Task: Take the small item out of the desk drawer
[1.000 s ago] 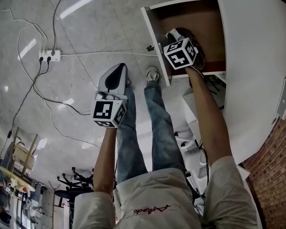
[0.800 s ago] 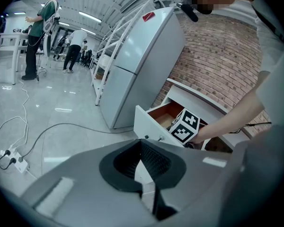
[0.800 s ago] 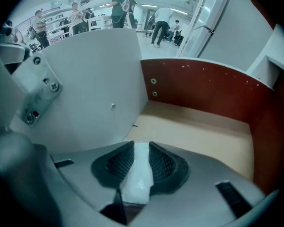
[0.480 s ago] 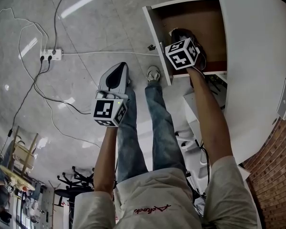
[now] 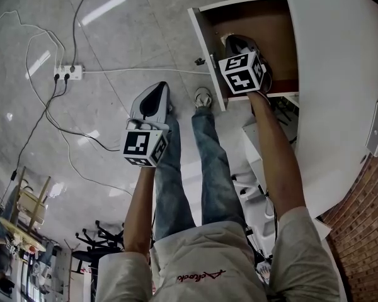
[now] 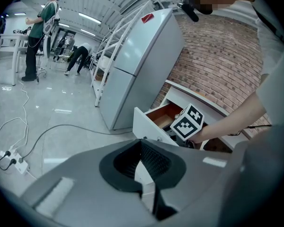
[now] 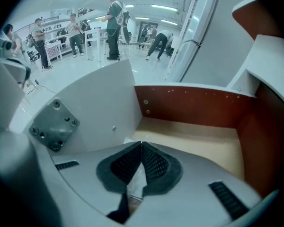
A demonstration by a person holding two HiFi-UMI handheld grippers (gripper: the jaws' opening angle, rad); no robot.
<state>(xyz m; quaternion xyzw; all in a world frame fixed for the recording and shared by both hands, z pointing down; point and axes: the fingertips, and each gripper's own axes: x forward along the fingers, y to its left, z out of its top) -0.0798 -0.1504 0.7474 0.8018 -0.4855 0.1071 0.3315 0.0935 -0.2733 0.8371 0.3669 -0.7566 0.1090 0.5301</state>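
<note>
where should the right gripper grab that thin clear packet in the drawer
Pinch its thin edge, coming down through the open top of the drawer: the packet looks flat and sits close behind the front panel. The right gripper is shut on it so.

Open desk drawer (image 5: 264, 22), tan bottom, glossy tiled floor (image 5: 126, 36), power strip (image 5: 67, 73)

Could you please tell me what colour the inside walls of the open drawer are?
Reddish-brown, over a pale beige floor; the right gripper view shows the drawer best.
</note>
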